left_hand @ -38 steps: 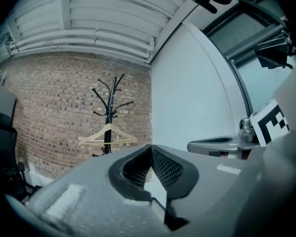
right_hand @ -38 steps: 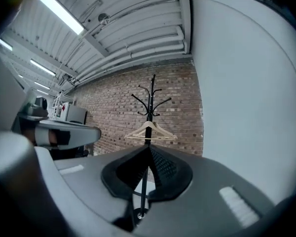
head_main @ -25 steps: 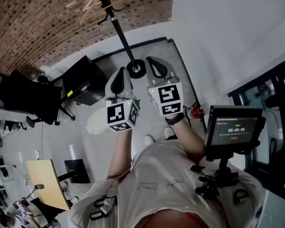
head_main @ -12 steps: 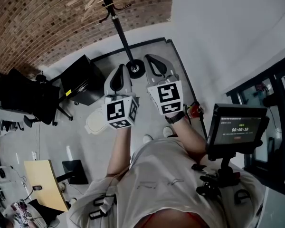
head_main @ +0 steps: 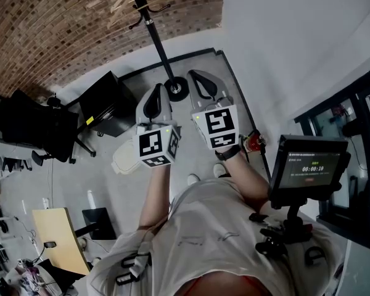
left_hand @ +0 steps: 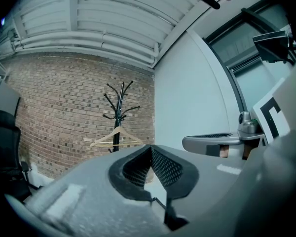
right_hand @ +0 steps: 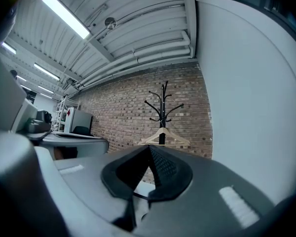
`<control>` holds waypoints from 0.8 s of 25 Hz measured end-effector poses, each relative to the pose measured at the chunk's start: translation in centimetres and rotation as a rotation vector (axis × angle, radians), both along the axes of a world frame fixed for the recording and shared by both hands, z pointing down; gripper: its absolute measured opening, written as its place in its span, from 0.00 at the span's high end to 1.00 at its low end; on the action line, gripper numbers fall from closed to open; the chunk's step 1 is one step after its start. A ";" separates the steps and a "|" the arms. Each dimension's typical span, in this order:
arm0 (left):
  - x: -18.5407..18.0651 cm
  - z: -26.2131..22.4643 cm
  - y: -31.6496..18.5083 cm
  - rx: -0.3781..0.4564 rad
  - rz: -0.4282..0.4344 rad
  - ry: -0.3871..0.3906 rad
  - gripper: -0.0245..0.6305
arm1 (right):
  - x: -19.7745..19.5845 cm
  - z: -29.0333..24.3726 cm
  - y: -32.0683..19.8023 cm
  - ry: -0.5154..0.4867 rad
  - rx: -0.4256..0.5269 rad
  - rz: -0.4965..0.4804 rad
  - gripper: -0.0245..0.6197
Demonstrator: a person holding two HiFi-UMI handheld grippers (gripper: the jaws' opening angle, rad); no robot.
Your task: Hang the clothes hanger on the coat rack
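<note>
Head view: the person holds both claws out level, side by side and close together but not touching. The left claw point(head_main: 155, 94) and right claw point(head_main: 198, 79) both aim toward the coat rack point(head_main: 155, 39), which stands on the floor ahead of them. Its round base sits just beyond and between the two claw tips. The wooden clothes hanger point(head_main: 118, 5) hangs high on the rack, far ahead of both claws and held by neither. A black cabinet point(head_main: 108, 106) stands to the left of the left claw, with an office chair point(head_main: 37, 128) further left. A small screen point(head_main: 311, 168) is mounted to the right of the right claw, nearer the person.

Left gripper view: the left claw point(left_hand: 150, 149) has its jaws pressed together with nothing between them. The coat rack point(left_hand: 118, 110) stands straight ahead against the brick wall point(left_hand: 59, 102). The clothes hanger point(left_hand: 117, 136) hangs on it just above the claw's tip line. The right claw point(left_hand: 212, 142) shows to the right.

Right gripper view: the right claw point(right_hand: 149, 149) is likewise closed and empty. The coat rack point(right_hand: 163, 107) with the clothes hanger point(right_hand: 164, 136) stands ahead, slightly right of the tips. The left claw point(right_hand: 74, 141) shows to the left.
</note>
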State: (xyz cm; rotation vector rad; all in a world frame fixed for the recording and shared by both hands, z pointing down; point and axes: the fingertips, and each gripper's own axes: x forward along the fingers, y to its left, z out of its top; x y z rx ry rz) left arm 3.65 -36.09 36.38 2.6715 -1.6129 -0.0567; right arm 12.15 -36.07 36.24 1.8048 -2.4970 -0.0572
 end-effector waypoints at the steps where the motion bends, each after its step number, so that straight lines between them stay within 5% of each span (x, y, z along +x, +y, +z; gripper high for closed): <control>1: 0.0 0.0 -0.1 -0.002 0.002 0.000 0.96 | 0.0 -0.1 0.0 -0.001 0.000 0.001 0.96; 20: 1.0 1.7 1.0 -0.048 0.057 0.011 0.96 | 1.1 1.3 1.2 0.014 -0.031 0.054 0.96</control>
